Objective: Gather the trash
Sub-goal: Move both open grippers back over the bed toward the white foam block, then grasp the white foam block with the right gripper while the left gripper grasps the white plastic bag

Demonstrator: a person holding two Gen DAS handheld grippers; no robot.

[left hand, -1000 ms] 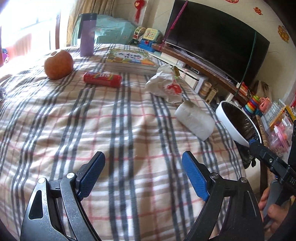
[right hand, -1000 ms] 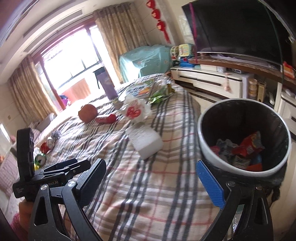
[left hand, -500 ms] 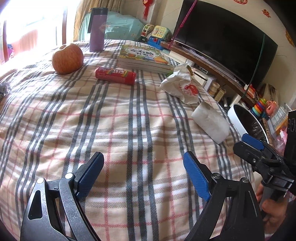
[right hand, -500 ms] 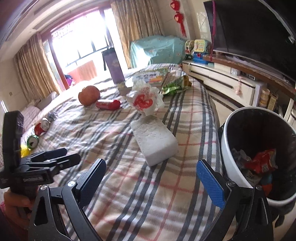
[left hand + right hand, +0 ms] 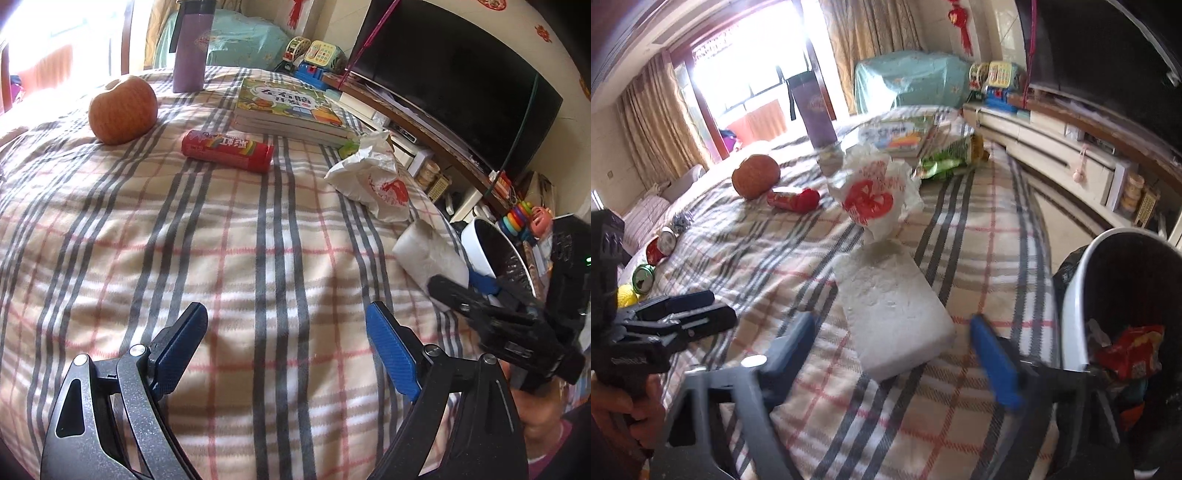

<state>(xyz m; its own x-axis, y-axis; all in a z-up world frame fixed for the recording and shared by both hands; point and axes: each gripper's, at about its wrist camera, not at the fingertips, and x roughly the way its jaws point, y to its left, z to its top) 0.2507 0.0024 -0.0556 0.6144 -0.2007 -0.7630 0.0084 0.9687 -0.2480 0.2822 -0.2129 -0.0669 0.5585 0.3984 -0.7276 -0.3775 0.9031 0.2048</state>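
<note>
A white foam block (image 5: 890,306) lies on the checked blanket, near the bed's edge; the left wrist view has the same block (image 5: 428,254) at its right. My right gripper (image 5: 892,326) reaches over the block's near end. Its jaws are closing, with the block between them and a gap on each side. My left gripper (image 5: 284,310) hangs open over bare blanket, holding nothing. Behind the block sit a crumpled white wrapper with red print (image 5: 875,192), a red candy tube (image 5: 227,149) and a green snack bag (image 5: 945,158). The white-rimmed bin (image 5: 1075,295) beside the bed holds wrappers.
An apple (image 5: 122,110), a purple flask (image 5: 190,48) and stacked picture books (image 5: 288,107) are at the far end. Two cans (image 5: 661,243) and a yellow ball (image 5: 626,295) lie to the left. A TV (image 5: 454,81) on a low cabinet runs along the right.
Both grippers moved forward over the bed. The right one swung from the bin to the foam block, and its jaws narrowed around it. The left stayed open.
</note>
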